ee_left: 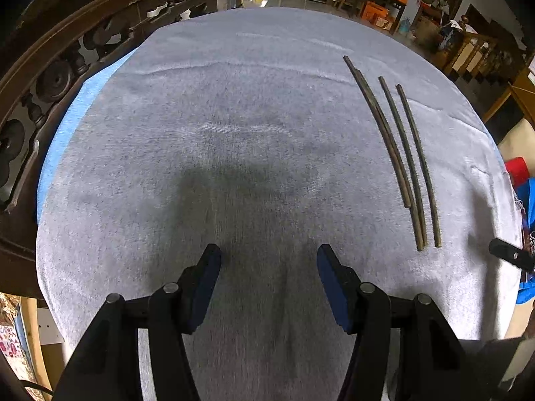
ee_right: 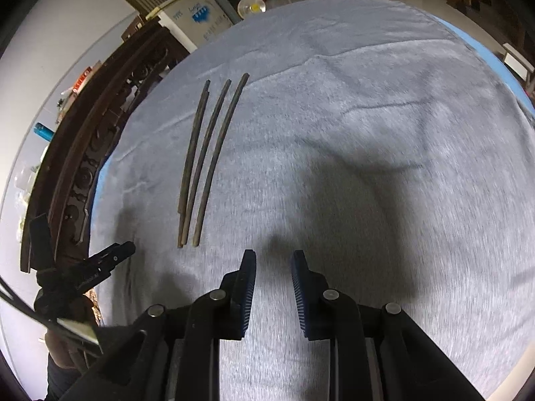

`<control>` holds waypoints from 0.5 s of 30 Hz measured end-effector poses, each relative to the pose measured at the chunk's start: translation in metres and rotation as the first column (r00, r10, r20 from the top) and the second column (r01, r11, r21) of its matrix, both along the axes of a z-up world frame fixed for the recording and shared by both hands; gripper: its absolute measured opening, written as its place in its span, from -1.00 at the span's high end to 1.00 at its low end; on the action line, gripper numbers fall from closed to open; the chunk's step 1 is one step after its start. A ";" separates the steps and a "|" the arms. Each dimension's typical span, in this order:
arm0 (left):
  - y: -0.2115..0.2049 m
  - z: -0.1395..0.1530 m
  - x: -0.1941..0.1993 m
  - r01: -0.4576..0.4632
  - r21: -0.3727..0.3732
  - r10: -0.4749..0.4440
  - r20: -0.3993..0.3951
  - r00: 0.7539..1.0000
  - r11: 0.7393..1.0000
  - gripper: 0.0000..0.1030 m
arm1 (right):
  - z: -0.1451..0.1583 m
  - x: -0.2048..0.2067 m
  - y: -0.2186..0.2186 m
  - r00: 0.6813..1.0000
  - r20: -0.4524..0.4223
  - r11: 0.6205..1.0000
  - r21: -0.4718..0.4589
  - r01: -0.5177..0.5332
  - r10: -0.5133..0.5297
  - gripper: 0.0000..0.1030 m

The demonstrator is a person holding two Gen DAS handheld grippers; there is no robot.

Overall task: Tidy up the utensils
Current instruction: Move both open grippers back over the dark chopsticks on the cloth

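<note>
Several thin dark chopsticks (ee_left: 408,162) lie side by side on a grey cloth (ee_left: 234,117), pointing away from me; the two on the left overlap. In the left wrist view they are at the right, well beyond and to the right of my left gripper (ee_left: 268,254). That gripper hangs open over bare cloth with nothing between its fingers. In the right wrist view the chopsticks (ee_right: 201,160) lie ahead and to the left of my right gripper (ee_right: 273,257). Its blue pads stand a narrow gap apart with only cloth showing between them.
The cloth (ee_right: 367,100) covers a rounded table. A dark carved wooden piece of furniture (ee_left: 50,67) runs close along its left edge. The tip of the other gripper shows at the right edge (ee_left: 511,257) and at the lower left (ee_right: 113,257). Room clutter stands beyond the far rim.
</note>
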State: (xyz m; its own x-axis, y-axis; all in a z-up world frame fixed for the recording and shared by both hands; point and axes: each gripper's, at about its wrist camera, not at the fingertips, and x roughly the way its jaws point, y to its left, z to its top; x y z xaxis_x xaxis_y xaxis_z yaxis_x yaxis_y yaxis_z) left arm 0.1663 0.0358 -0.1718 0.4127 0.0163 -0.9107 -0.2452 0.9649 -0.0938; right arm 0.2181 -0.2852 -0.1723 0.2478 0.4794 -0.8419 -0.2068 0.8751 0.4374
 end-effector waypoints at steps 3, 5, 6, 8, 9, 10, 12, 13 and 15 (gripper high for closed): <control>-0.001 0.000 0.002 0.005 0.008 -0.005 0.003 1.000 1.000 -0.17 | 0.002 0.018 0.014 0.999 -0.006 0.999 -0.039 -0.032 0.032 0.53; -0.001 0.000 0.003 0.005 0.005 -0.005 0.004 1.000 1.000 -0.17 | 0.003 0.030 0.021 0.999 -0.018 0.998 -0.046 -0.051 0.051 0.53; 0.000 0.000 0.003 0.005 0.002 -0.005 0.004 1.000 1.000 -0.17 | 0.004 0.039 0.026 0.998 -0.028 0.997 -0.049 -0.060 0.058 0.53; 0.000 -0.001 0.005 0.006 0.001 -0.006 0.005 1.000 1.000 -0.17 | 0.007 0.058 0.037 0.996 -0.044 0.996 -0.046 -0.077 0.075 0.53; 0.001 -0.001 0.006 0.006 0.000 -0.006 0.007 1.000 1.000 -0.17 | 0.008 0.066 0.043 0.995 -0.054 0.995 -0.050 -0.085 0.082 0.53; 0.001 -0.002 0.008 0.006 0.001 -0.006 0.005 1.000 1.000 -0.17 | 0.008 0.077 0.051 0.994 -0.069 0.994 -0.051 -0.094 0.090 0.53; 0.002 -0.003 0.009 0.009 0.005 -0.009 0.004 1.000 1.000 -0.17 | 0.009 0.094 0.063 0.991 -0.091 0.993 -0.054 -0.101 0.096 0.53; 0.000 0.000 0.006 0.009 0.006 -0.009 0.007 1.000 1.000 -0.17 | 0.009 0.104 0.072 0.990 -0.102 0.992 -0.066 -0.109 0.102 0.53; 0.001 -0.001 0.009 0.014 0.010 -0.014 0.002 1.000 1.000 -0.17 | 0.007 0.120 0.083 0.988 -0.115 0.990 -0.081 -0.116 0.106 0.54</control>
State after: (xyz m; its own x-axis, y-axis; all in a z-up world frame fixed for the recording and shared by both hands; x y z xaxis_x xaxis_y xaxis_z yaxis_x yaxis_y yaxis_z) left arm 0.1755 0.0372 -0.1726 0.4146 0.0194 -0.9098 -0.2319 0.9690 -0.0850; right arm 0.3378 -0.2026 -0.1654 0.1004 0.4223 -0.9009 -0.2595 0.8852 0.3860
